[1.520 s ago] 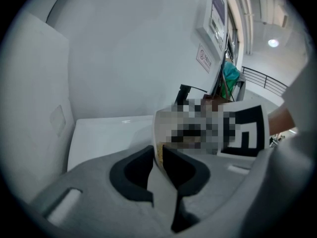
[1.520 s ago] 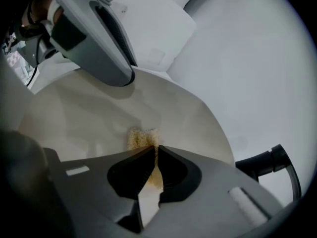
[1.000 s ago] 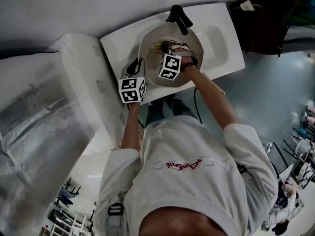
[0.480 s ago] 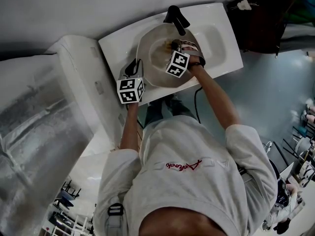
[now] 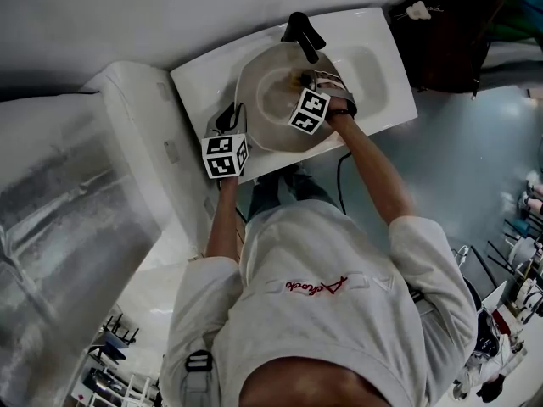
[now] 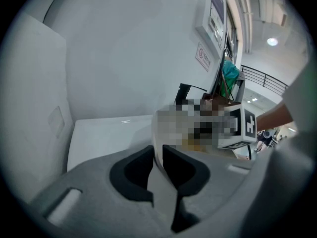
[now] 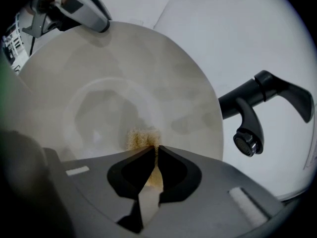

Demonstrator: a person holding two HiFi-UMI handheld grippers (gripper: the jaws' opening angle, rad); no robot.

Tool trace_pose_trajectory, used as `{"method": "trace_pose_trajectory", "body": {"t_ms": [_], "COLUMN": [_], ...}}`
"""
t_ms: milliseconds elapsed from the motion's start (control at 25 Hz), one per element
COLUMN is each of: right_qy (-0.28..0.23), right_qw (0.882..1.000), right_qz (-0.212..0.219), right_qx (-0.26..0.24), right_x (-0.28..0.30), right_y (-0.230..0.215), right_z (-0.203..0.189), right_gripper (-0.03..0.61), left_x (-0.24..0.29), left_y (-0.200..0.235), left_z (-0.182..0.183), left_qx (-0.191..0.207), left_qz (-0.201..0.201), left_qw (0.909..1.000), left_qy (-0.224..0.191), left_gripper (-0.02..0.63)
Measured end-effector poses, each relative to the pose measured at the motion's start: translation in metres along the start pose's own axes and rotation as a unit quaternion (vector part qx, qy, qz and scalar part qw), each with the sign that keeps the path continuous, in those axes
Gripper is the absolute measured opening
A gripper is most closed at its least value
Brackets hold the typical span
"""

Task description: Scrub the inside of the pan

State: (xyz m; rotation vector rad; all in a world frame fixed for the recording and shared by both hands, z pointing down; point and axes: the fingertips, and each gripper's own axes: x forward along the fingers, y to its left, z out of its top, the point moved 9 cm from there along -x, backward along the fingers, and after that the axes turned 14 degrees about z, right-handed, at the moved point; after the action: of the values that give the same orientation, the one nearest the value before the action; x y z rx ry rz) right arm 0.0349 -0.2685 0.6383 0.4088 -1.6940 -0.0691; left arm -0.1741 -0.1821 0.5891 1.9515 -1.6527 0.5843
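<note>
Left tool (image 6: pixel 157 150) clamps pan (image 7: pixel 124 78) rim, right tool (image 7: pixel 154 150) pinches sponge (image 7: pixel 141 138) (shirt's red script (image 5: pixel 316 285) seemingly illegible).

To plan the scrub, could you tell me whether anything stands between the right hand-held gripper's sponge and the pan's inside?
Nothing visible does: the sponge in the right hand-held gripper rests against the inside of the pan; the faucet is off to one side.

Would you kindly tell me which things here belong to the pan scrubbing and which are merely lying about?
In the job:
pan, gripped at its rim by the left tool
sponge, pinched in the right tool, against the pan's inside
sink, holding the pan

Lying about:
tap
white unit beside the sink
dark bundle
</note>
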Motion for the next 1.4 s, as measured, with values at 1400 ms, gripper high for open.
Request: {"method": "trace_pose_trajectory", "body": {"t_ms": [1400], "right_qy": [-0.017], "right_qw": [0.995], "right_qz": [0.028], "right_qx": [-0.090], "right_x": [-0.002], "right_y": [0.040], "right_z": [0.033], "right_gripper": [0.029], "left_x": [0.001], "left_y": [0.001], "left_z": [0.001], "left_qx": [0.004], "left_qz": [-0.001], "left_qw": [1.0000], "left_qy": [0.000], "left_gripper": [0.061]}}
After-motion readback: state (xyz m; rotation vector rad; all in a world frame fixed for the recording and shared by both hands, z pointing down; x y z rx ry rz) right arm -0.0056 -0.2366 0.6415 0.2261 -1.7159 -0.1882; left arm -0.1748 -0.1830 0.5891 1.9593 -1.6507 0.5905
